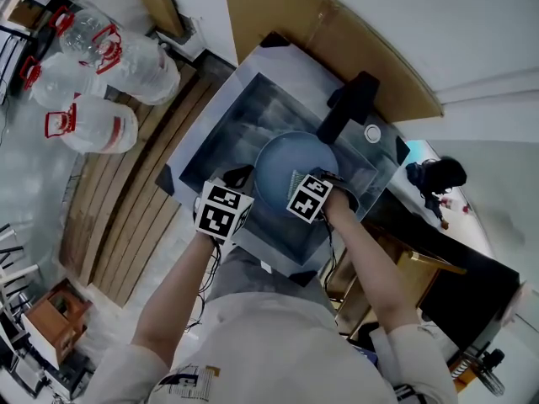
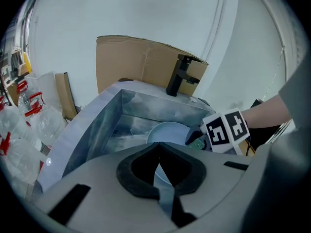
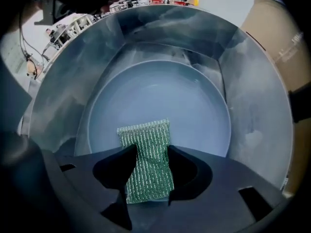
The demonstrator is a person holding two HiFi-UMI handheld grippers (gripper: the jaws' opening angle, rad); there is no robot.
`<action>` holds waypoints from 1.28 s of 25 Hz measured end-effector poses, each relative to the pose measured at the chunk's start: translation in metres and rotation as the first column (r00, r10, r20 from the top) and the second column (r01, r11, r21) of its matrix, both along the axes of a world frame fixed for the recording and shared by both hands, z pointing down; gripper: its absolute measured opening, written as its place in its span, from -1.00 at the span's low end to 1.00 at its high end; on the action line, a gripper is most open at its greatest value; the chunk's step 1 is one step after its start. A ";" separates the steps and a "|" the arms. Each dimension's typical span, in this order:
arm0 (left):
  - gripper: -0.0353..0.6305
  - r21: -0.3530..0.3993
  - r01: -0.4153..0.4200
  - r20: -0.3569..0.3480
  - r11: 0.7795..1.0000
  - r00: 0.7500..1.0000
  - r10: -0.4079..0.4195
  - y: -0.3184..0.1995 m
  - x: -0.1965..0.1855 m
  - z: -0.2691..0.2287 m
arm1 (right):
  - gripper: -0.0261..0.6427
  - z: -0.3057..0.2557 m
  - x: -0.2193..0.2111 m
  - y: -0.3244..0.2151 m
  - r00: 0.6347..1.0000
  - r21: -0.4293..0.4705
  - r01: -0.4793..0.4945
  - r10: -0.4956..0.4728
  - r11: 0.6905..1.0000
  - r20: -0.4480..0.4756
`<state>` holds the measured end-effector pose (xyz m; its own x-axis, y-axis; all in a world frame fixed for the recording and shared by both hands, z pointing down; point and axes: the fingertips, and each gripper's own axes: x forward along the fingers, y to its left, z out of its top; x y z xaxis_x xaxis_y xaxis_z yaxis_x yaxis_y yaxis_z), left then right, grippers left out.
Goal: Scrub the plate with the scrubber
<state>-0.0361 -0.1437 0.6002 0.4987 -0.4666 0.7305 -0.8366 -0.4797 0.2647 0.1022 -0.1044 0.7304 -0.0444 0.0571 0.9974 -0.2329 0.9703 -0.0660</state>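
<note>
Both forearms reach down from the lower edge of the head view into the sink [image 1: 202, 133], elbows bent and set wide, with the marker cubes side by side over the basin. The left forearm [image 1: 181, 289] slants in towards the sink's near-left edge, and the left gripper [image 2: 158, 147] tilts downward, its jaws closed on the near rim of the plate [image 3: 160, 101]. The right forearm [image 1: 366, 263] comes in from the near-right edge. The right gripper [image 3: 151, 147] points straight down onto the plate, its jaws clamped on the green scrubber [image 3: 145, 132], whose free end lies flat on the plate's near part. The pale blue plate sits in the basin, below the black faucet [image 1: 345, 108] at the sink's far edge. Cardboard [image 1: 269, 7] leans behind the sink, and clear water jugs [image 1: 101, 124] stand on the floor off its left side.
</note>
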 end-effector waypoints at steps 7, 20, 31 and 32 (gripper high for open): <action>-0.84 -0.009 -0.004 0.010 1.000 1.000 0.004 0.005 -0.009 -0.001 | -0.22 -0.008 0.011 -0.081 0.938 0.120 -0.338 0.325 0.933 0.118; -0.84 -0.019 0.014 0.003 1.000 1.000 -0.014 0.002 -0.013 0.007 | -0.26 -0.011 -0.083 0.004 0.966 0.016 -0.073 0.067 0.997 0.249; -0.84 -0.013 0.020 0.003 1.000 1.000 -0.020 -0.006 -0.024 0.005 | -0.26 0.000 0.020 -0.005 0.995 0.026 -0.066 0.068 0.997 -0.070; -0.84 -0.014 0.019 0.004 1.000 1.000 -0.019 -0.005 -0.025 0.005 | -0.26 0.000 0.025 -0.019 0.992 0.056 -0.110 0.114 0.992 -0.062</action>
<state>-0.0608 -0.1485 0.6051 0.4871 -0.4661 0.7385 -0.8466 -0.4598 0.2682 0.1268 -0.1239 0.7300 0.0174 0.0035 0.9998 -0.3425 0.9395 0.0026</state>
